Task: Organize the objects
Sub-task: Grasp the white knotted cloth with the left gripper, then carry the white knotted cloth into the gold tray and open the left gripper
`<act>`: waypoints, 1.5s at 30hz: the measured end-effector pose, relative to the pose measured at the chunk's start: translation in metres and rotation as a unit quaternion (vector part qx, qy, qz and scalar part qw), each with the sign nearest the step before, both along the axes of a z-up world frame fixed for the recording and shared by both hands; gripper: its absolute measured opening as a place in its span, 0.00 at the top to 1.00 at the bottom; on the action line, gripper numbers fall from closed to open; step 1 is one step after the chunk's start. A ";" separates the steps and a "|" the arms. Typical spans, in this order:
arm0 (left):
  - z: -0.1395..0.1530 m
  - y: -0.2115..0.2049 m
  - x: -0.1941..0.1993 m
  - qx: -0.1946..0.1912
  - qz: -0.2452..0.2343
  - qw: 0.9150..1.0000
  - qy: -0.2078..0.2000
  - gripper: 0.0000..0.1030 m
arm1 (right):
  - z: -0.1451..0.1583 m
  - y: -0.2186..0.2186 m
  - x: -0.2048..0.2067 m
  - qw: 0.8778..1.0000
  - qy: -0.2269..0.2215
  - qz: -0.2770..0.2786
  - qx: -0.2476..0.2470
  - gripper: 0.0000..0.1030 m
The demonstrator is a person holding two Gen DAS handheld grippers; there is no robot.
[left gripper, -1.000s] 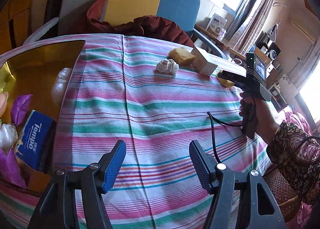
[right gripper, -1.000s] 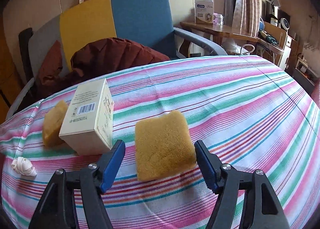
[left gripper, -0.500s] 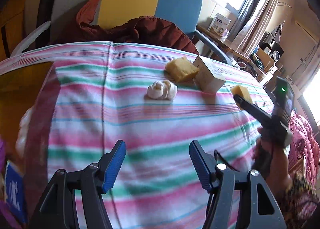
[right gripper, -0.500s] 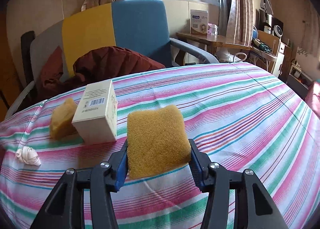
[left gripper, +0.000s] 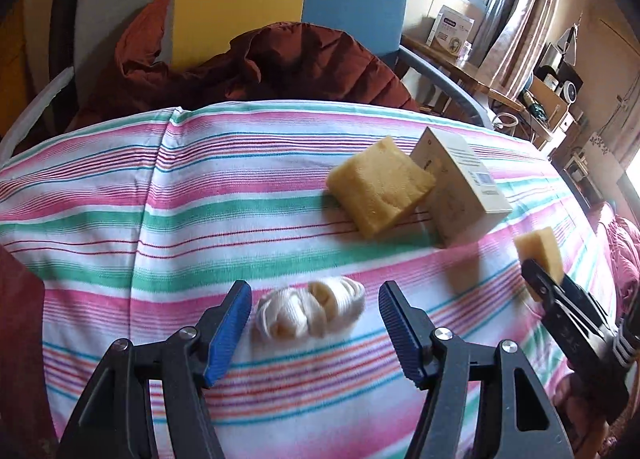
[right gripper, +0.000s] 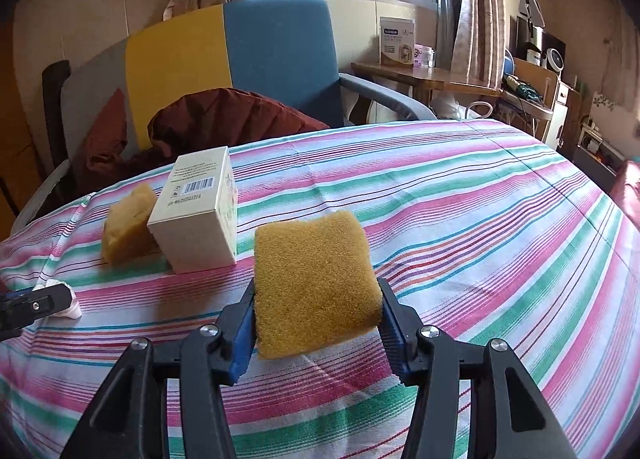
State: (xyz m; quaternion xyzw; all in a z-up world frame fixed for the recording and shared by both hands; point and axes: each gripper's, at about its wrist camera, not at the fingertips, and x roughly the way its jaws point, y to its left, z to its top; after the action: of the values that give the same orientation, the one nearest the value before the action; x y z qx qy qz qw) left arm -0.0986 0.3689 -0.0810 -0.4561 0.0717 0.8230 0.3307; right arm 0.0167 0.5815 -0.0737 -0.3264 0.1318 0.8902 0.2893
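Observation:
My left gripper [left gripper: 314,319] is open, its blue pads on either side of a white rolled cloth bundle [left gripper: 310,311] that lies on the striped tablecloth [left gripper: 200,227]. My right gripper [right gripper: 316,323] is shut on a yellow sponge [right gripper: 314,283] and holds it above the cloth; it also shows at the right of the left wrist view [left gripper: 538,255]. A second yellow sponge [left gripper: 380,191] leans against a cream cardboard box [left gripper: 460,195] further back; both show in the right wrist view, the sponge [right gripper: 126,223] left of the box [right gripper: 198,209].
An armchair [right gripper: 240,67] in grey, yellow and blue with a dark red jacket [left gripper: 260,71] stands behind the table. A wooden side table [right gripper: 424,77] with a box is at the back right. A dark red edge [left gripper: 18,339] is at far left.
My left gripper moved forward to the cloth bundle, which now lies between its open fingers. My right gripper closed on the yellow sponge and lifted it off the cloth.

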 end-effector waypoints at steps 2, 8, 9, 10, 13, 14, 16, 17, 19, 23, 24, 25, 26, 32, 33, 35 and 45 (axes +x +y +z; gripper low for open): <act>-0.003 -0.003 0.003 0.010 0.007 1.000 0.019 0.39 | -0.001 0.000 0.000 1.000 0.000 -0.002 0.000 0.47; -0.006 -0.015 0.019 0.011 -0.001 0.998 0.061 0.51 | 0.000 -0.003 0.000 1.000 0.000 0.001 0.010 0.47; -0.006 -0.017 0.021 0.011 -0.003 0.998 0.065 0.51 | 0.000 -0.003 0.000 1.000 0.000 0.002 0.011 0.47; -0.006 -0.020 0.023 0.012 -0.003 0.998 0.069 0.51 | 0.001 -0.004 0.000 1.000 0.000 0.002 0.013 0.47; -0.007 -0.032 0.028 0.014 0.006 0.997 0.077 0.52 | 0.004 -0.007 0.003 1.000 0.007 0.001 0.023 0.47; -0.007 -0.038 0.029 0.016 0.013 0.997 0.077 0.52 | 0.006 -0.008 0.005 1.000 0.013 0.003 0.028 0.47; -0.007 -0.047 0.030 0.024 0.024 0.997 0.070 0.52 | 0.010 -0.013 0.007 0.999 0.024 0.006 0.039 0.47; -0.008 -0.052 0.031 0.028 0.028 0.997 0.065 0.52 | 0.012 -0.015 0.009 0.999 0.028 0.009 0.044 0.47; -0.009 -0.059 0.035 0.033 0.032 0.997 0.060 0.52 | 0.015 -0.020 0.009 0.998 0.035 0.017 0.053 0.47; -0.010 -0.066 0.043 0.035 0.031 0.997 0.056 0.52 | 0.022 -0.029 0.011 0.996 0.047 0.037 0.068 0.47; -0.009 -0.068 0.045 0.037 0.031 0.997 0.055 0.52 | 0.023 -0.033 0.011 0.996 0.049 0.043 0.068 0.47; -0.010 -0.070 0.046 0.040 0.033 0.997 0.052 0.52 | 0.024 -0.037 0.012 0.995 0.050 0.050 0.066 0.47; -0.010 -0.073 0.047 0.043 0.035 0.997 0.049 0.52 | 0.025 -0.042 0.013 0.995 0.050 0.060 0.062 0.47; -0.012 -0.090 0.056 0.066 0.043 0.996 0.031 0.52 | 0.030 -0.080 0.021 0.991 0.055 0.102 0.068 0.48; -0.012 -0.092 0.057 0.069 0.043 0.996 0.028 0.52 | 0.030 -0.085 0.022 0.991 0.054 0.106 0.067 0.48; -0.012 -0.098 0.060 0.077 0.045 0.996 0.020 0.53 | 0.030 -0.095 0.024 0.990 0.053 0.113 0.065 0.48; 0.006 -0.137 0.087 0.114 0.043 0.993 0.011 0.53 | 0.022 -0.130 0.029 0.986 0.039 0.144 0.075 0.48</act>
State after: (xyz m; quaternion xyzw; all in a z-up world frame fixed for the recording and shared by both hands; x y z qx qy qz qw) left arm -0.0117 0.2315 -0.0751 -0.4093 -0.0386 0.8440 0.3443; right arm 0.0456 0.4517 -0.0519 -0.2845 0.0271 0.9418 0.1768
